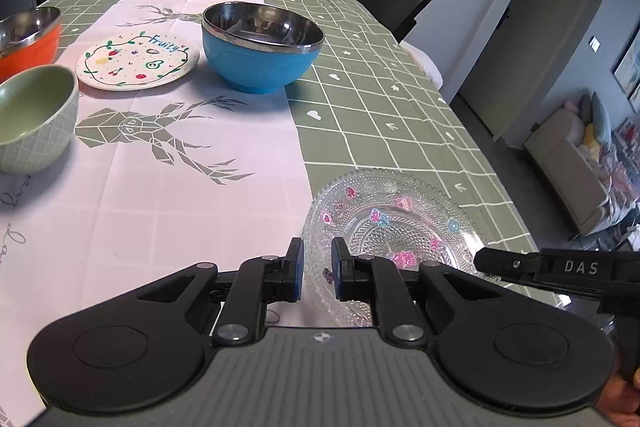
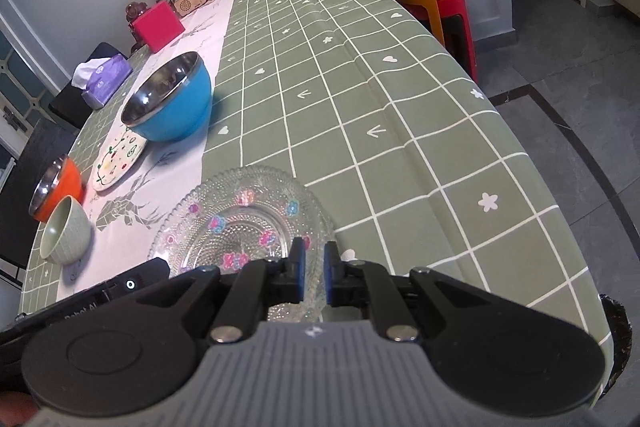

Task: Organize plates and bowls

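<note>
Nearest, both grippers straddle the glass plate (image 1: 394, 227) at the desk (image 1: 400, 115) edge: left gripper (image 1: 317, 273) and right gripper (image 2: 313, 273) each hold narrow fingers around its rim, seemingly to lift it level. Beyond wait the green bowl (image 1: 34, 119), fruit plate (image 1: 138, 61), blue bowl (image 1: 260, 47) and orange bowl (image 1: 28, 41).

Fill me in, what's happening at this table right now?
A person with a gripper in each hand is working on the glass plate at the near edge of the table. The left gripper and the right gripper both have their fingers astride the plate's rim with a narrow gap, not clearly clamped. The blue bowl, fruit plate, green bowl and orange bowl sit apart, unstacked.
</note>
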A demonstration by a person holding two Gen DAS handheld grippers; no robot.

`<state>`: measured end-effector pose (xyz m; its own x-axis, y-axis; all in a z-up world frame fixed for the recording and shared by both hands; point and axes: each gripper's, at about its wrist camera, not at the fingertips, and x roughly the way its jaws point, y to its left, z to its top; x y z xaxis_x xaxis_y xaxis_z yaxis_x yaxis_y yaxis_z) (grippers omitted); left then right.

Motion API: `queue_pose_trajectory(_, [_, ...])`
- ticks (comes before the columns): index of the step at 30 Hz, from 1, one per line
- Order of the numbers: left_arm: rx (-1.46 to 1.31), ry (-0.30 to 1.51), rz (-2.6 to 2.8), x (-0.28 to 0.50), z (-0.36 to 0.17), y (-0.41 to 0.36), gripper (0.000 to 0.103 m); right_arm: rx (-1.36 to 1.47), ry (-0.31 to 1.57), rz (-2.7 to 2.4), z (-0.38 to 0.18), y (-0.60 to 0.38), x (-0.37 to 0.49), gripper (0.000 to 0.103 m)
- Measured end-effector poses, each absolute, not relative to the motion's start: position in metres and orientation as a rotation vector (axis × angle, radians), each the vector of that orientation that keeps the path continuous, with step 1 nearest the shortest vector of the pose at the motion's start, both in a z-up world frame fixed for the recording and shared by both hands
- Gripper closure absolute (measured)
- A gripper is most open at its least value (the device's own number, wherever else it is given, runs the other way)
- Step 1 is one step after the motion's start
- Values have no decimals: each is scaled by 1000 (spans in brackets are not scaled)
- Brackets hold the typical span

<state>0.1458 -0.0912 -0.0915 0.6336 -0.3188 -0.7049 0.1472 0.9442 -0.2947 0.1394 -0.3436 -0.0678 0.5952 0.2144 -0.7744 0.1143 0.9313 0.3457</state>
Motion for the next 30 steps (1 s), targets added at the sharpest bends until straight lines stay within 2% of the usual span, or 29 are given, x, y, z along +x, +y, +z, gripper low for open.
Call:
queue_pose_trajectory(12, [-167, 863, -262, 145, -94, -97, 87, 329, 934, 45, -67, -339, 138, 97])
queue_pose_trajectory(20, [-176, 858, -275, 145, -94, -96, 87, 306, 932, 33, -66, -336, 139, 93])
queue_pose_trajectory(21, [-183, 859, -277, 145, -94, -95, 86, 311, 931, 28, -66, -337, 139, 87])
queue_pose_trajectory(22, [-190, 859, -280, 146, -94, -94, 84, 316, 928, 20, -66, -338, 139, 75])
queue_pose_trajectory(24, [-218, 846, -279, 146, -94, -88, 74, 329, 913, 7, -64, -341, 138, 66])
queue_pose_trajectory(27, [-260, 833, -275, 147, -93, -80, 72, 378, 906, 1, -64, -347, 136, 68])
queue_pose_trajectory(30, [-281, 852, -285, 150, -94, -77, 73, 430, 921, 14, -66, -352, 137, 86])
